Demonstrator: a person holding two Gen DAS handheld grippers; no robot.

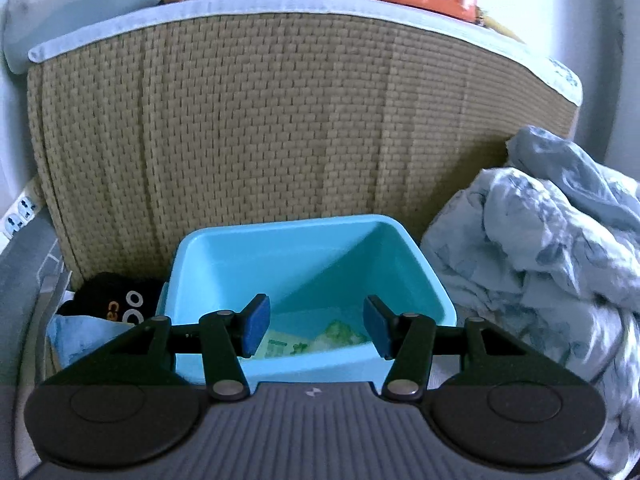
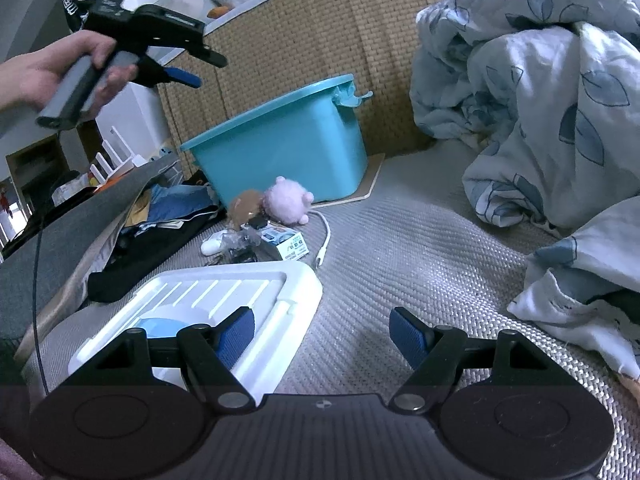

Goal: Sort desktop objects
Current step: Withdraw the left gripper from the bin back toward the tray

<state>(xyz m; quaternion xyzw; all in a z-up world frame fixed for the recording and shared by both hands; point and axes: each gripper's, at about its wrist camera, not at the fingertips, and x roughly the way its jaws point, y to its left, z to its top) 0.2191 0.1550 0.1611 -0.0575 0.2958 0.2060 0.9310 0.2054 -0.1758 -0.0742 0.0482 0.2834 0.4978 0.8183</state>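
The blue bin (image 1: 304, 264) stands against the woven headboard (image 1: 280, 120) on the bed (image 2: 400, 260). It contains a green-printed packet (image 1: 280, 349) and a pale green wrapped item (image 1: 340, 334); both are partly cut off by the bin's near wall. The white tray (image 2: 240, 292) lies nearer, and a blue round object (image 2: 164, 326) in it is mostly hidden behind the right hand-held gripper.

The left hand-held gripper (image 1: 316, 330) is released and empty, poised above the bin's near edge. The right hand-held gripper (image 2: 322, 340) is released and empty, its left finger over the tray.

Between bin and tray lie a pink plush (image 2: 286, 200), a brown plush (image 2: 246, 206), a small box (image 2: 288, 242), a white cable (image 2: 326, 236) and a clutter of small items that is hard to make out. All are well ahead of the right hand-held gripper. A quilt (image 2: 540, 100) is heaped to the right.
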